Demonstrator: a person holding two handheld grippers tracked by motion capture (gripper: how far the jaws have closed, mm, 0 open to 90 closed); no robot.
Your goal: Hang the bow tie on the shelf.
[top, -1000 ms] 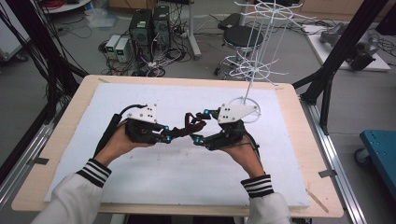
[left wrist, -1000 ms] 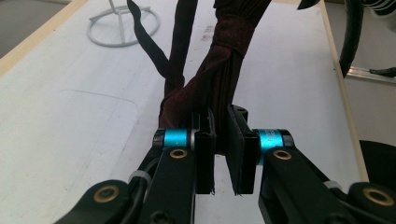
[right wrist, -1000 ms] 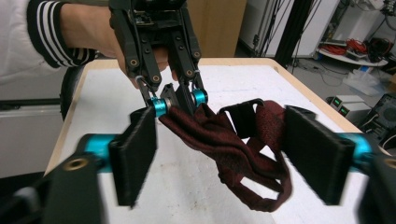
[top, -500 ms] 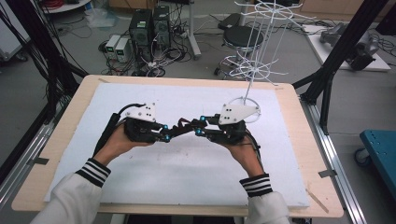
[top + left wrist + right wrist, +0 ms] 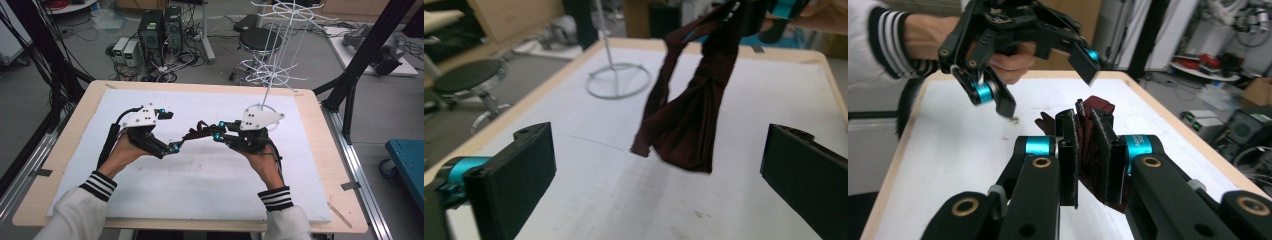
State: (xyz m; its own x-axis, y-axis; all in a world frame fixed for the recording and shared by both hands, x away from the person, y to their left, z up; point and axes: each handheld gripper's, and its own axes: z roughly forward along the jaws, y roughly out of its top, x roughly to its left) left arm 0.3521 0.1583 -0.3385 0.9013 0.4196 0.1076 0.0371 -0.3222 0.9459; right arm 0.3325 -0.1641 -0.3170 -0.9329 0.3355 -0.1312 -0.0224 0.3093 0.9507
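Observation:
A dark red cloth (image 5: 197, 131) hangs above the middle of the white board, bunched and twisted. My right gripper (image 5: 214, 135) is shut on one end of it; in the right gripper view the pads (image 5: 1068, 145) pinch the cloth (image 5: 1098, 106) between them. My left gripper (image 5: 172, 131) stands open just left of the cloth, its jaws having just been opening, with nothing pressed between them. In the left gripper view the cloth (image 5: 696, 125) dangles ahead of the wide-spread jaws of the left gripper (image 5: 656, 170). The right gripper view shows the left gripper (image 5: 1048, 92) open beyond the cloth.
A white wire rack (image 5: 272, 45) stands at the board's far right, its base ring (image 5: 618, 80) on the white board (image 5: 200, 190). The wooden table edge (image 5: 320, 125) frames the board. A stool (image 5: 260, 37) and computers (image 5: 160, 25) sit on the floor beyond.
The right gripper closed on the cloth. The left gripper, shut on it before, has opened wide and let go, drawing slightly left.

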